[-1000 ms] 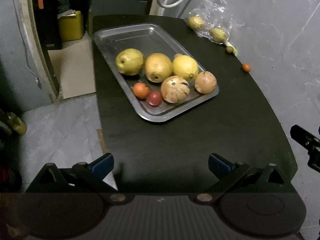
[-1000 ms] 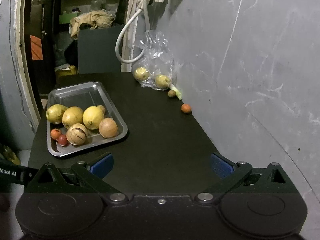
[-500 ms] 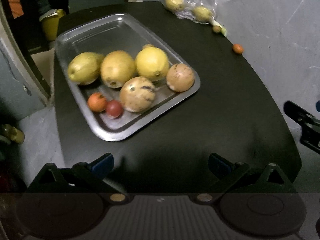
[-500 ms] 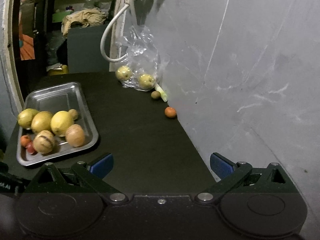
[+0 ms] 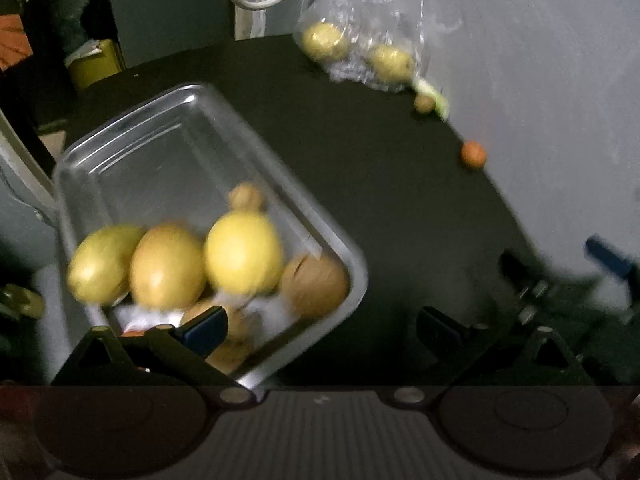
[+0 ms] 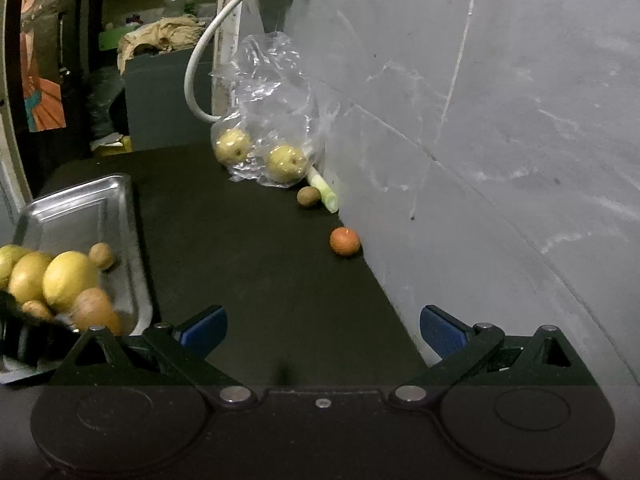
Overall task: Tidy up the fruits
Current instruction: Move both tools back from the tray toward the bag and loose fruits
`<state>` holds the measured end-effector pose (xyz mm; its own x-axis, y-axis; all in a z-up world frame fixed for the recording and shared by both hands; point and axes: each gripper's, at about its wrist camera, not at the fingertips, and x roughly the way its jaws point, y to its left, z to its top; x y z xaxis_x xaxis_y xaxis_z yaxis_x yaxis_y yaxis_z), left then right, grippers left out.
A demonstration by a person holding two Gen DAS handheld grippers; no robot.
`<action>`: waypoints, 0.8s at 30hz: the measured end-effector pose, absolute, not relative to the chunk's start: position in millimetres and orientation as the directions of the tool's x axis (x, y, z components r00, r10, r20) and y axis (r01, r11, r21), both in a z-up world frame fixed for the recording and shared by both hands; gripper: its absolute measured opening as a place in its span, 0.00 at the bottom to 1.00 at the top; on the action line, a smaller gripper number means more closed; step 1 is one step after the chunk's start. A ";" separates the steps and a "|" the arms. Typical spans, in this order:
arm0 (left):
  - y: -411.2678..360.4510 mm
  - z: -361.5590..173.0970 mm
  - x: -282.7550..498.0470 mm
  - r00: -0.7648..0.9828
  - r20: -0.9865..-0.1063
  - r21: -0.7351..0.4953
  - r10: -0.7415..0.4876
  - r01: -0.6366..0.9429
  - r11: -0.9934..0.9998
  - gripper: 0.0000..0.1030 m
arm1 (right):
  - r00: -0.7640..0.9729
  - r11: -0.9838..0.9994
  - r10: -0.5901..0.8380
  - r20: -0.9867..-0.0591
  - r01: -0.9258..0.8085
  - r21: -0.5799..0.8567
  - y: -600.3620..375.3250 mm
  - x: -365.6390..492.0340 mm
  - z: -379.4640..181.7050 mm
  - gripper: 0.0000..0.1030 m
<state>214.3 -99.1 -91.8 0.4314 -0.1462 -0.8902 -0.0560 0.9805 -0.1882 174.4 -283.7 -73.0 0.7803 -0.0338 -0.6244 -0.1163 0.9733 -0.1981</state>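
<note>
Left gripper [image 5: 322, 326] has swung in low over the metal tray [image 5: 168, 120], jaws spread, its left finger now over the tray's near fruit — touching or not, the blur hides it. Right gripper [image 6: 322, 330] gapes empty too, nearer the wall. Small orange fruit [image 6: 345, 241] lies ahead by the wall, beyond it a brown fruit [image 6: 309, 196] and the plastic bag [image 6: 276, 120].
</note>
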 end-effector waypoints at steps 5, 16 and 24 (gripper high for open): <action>-115.0 -81.2 253.8 0.473 -0.870 -0.181 -0.138 -0.045 0.982 0.99 | 0.779 0.977 -0.009 -0.627 -0.125 -0.170 -280.5 195.2 -75.8 0.99; -140.2 -72.2 317.3 0.512 -0.852 -0.110 -0.111 0.033 0.993 0.99 | 0.787 0.985 -0.003 -0.617 -0.106 -0.139 -276.8 229.0 -78.7 0.99; -142.0 -88.3 353.4 0.574 -0.815 -0.069 -0.077 0.035 0.997 0.99 | 0.807 0.998 -0.030 -0.589 -0.009 -0.064 -278.0 246.5 -91.6 0.99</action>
<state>353.4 -142.0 -88.3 0.5742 -0.0771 -0.8150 0.0354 0.9970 -0.0693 246.5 -278.0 -91.6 0.8074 -0.0304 -0.5892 -0.0089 0.9979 -0.0636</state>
